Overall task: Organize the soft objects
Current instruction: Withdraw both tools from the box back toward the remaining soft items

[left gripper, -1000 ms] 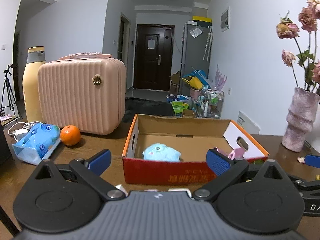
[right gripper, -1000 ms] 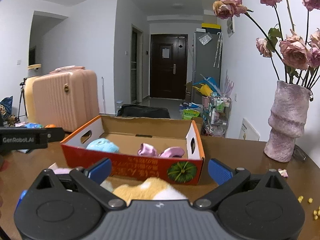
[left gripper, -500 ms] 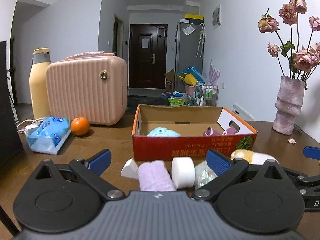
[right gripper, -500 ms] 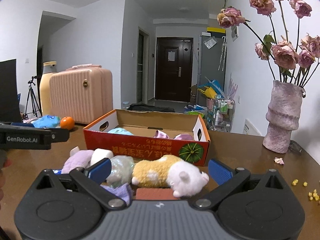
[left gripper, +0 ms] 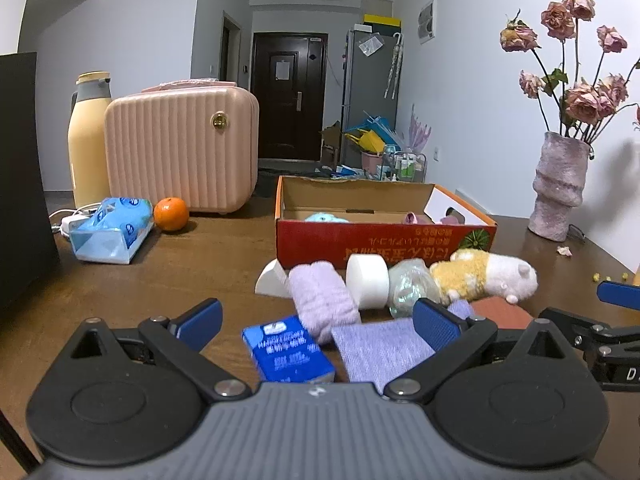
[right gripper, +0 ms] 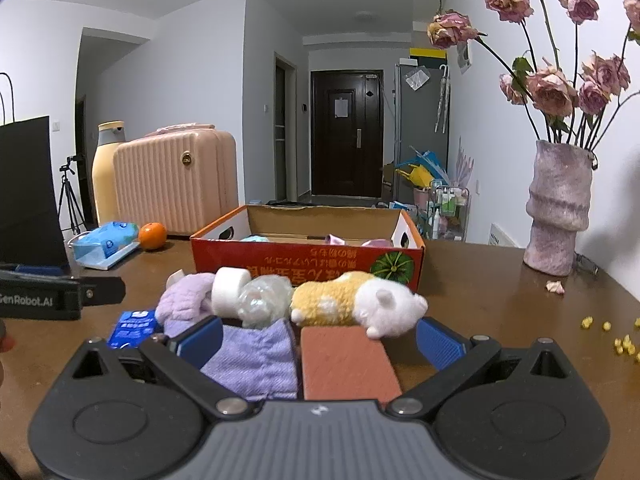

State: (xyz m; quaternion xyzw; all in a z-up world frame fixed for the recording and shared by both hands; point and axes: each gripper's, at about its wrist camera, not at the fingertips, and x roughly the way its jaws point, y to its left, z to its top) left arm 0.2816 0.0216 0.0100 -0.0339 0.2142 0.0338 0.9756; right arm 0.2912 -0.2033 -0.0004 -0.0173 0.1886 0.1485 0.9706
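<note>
A red cardboard box [left gripper: 384, 238] [right gripper: 308, 258] stands mid-table with a light blue plush [left gripper: 325, 218] and pink soft items [left gripper: 416, 218] inside. In front of it lie a yellow and white plush hamster [left gripper: 486, 276] [right gripper: 356, 298], a clear crinkly ball [left gripper: 410, 286] [right gripper: 266, 298], a white foam round [left gripper: 367, 286] [right gripper: 230, 290], a fuzzy lilac roll [left gripper: 322, 302] [right gripper: 186, 298], a lilac cloth [left gripper: 380, 346] [right gripper: 256, 354], a brick-red pad [right gripper: 346, 364] and a blue tissue packet [left gripper: 286, 350] [right gripper: 134, 328]. My left gripper [left gripper: 316, 320] and right gripper [right gripper: 318, 334] are open and empty, just short of these things.
A pink ribbed case [left gripper: 180, 148], a yellow flask [left gripper: 86, 136], an orange [left gripper: 171, 214] and a blue wipes pack [left gripper: 112, 230] stand at the back left. A black bag [left gripper: 24, 184] is at the left edge. A vase of dried roses [right gripper: 558, 208] stands right, with yellow crumbs [right gripper: 612, 336] near it.
Both grippers have drawn back from the box toward the near table edge, bringing the row of soft things into view. Both stayed open.
</note>
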